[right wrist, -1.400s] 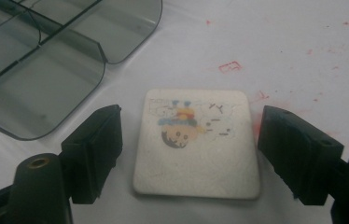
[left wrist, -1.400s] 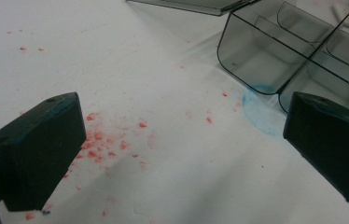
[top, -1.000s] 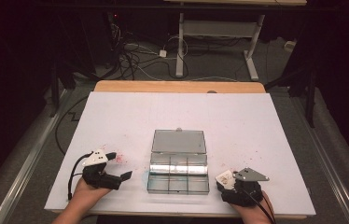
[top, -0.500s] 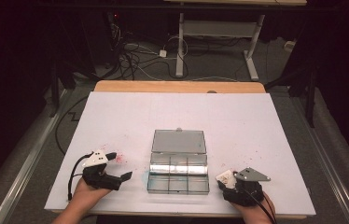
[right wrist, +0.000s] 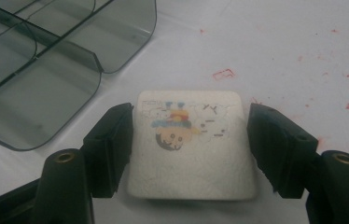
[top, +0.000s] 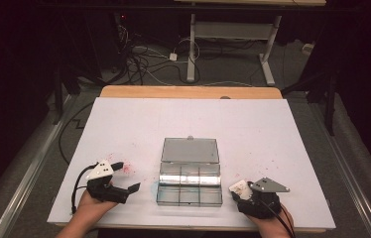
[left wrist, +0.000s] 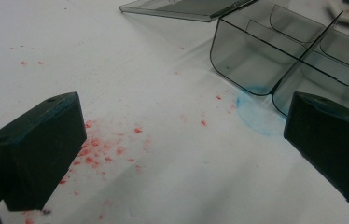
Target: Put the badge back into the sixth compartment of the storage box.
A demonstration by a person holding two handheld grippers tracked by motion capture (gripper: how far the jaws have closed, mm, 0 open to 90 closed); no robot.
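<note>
While both hands rest at the near edge of the white table [top: 183, 119], the right gripper [right wrist: 189, 140] has a white square eraser [right wrist: 193, 149] with a cartoon print between its 2 jaws — they have just been closing in on it, and they now sit against its left and right edges, the eraser lying flat on the table. It sits just right of the clear compartment box [top: 189, 183], whose lid [top: 190, 150] lies open behind it. In the high view the left gripper [top: 126, 177] rests left of the box, well apart from it, its jaws spread wide with nothing between them — red flecks [left wrist: 102, 149] and a blue smudge [left wrist: 256, 114] mark the table there.
</note>
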